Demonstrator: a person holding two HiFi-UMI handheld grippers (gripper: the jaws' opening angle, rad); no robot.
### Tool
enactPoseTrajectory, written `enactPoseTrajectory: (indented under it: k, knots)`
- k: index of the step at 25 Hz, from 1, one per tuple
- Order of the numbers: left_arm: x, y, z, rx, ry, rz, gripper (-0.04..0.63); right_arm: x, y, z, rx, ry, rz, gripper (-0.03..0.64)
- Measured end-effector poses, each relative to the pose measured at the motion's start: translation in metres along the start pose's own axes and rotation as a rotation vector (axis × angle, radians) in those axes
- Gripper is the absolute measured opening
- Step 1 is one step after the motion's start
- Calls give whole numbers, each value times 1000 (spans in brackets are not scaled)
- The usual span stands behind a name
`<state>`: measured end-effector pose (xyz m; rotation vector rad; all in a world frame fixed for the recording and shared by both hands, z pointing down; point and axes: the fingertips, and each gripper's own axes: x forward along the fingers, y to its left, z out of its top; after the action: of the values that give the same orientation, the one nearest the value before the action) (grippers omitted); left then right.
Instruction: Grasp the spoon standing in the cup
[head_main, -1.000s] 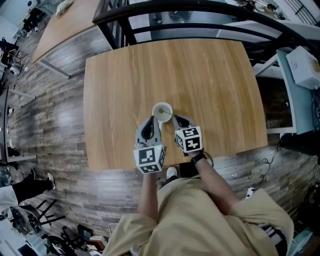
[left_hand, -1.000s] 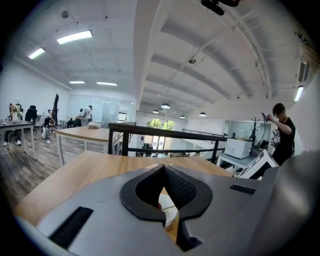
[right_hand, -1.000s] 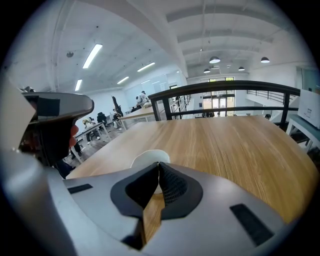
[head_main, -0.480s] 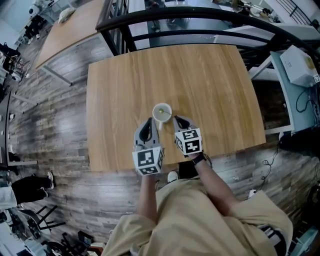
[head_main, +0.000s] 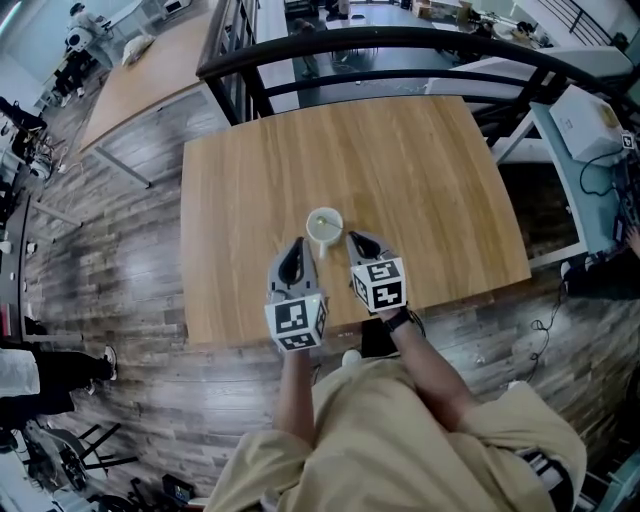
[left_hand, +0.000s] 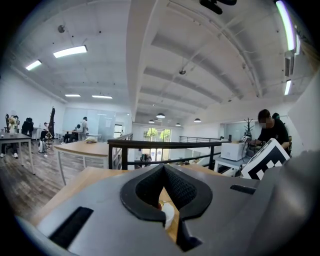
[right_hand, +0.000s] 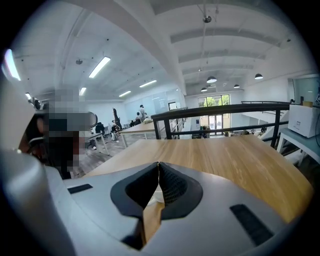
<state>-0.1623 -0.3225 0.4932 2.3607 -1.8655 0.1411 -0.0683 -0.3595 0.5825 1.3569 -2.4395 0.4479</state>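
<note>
A small white cup (head_main: 324, 225) stands on the wooden table (head_main: 420, 170) near its front edge. The spoon (head_main: 322, 221) shows only as a small dark shape inside it. My left gripper (head_main: 298, 243) is just left of the cup and short of it, its jaws shut with nothing between them. My right gripper (head_main: 352, 238) sits just right of the cup, also shut and empty. In the left gripper view the left gripper (left_hand: 162, 166) has its tips together, with the cup (left_hand: 168, 216) below them. The right gripper view shows the right gripper (right_hand: 158, 163) shut above the cup (right_hand: 155, 197).
A black railing (head_main: 400, 42) runs along the table's far edge. Another wooden table (head_main: 140, 80) stands at the back left, and a desk with a white box (head_main: 590, 120) is on the right. Plank floor surrounds the table.
Both grippers have risen a little and stay shut beside the cup. The cup has not moved on the table.
</note>
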Motion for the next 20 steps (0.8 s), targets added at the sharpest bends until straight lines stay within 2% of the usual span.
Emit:
enactPoseTrajectory:
  k: [7,14,20]
  knots:
    - [-19,-8,29,67,-25,27,5,-33,6,25,-27,-100,-25,17]
    - [-51,-16,75,-11,-129,2,5,-72,12,50,-39,-197,-29,16]
    - [-75,-30,105,56,-188,-12,5,-114,15,79,-57,-298,-31,17]
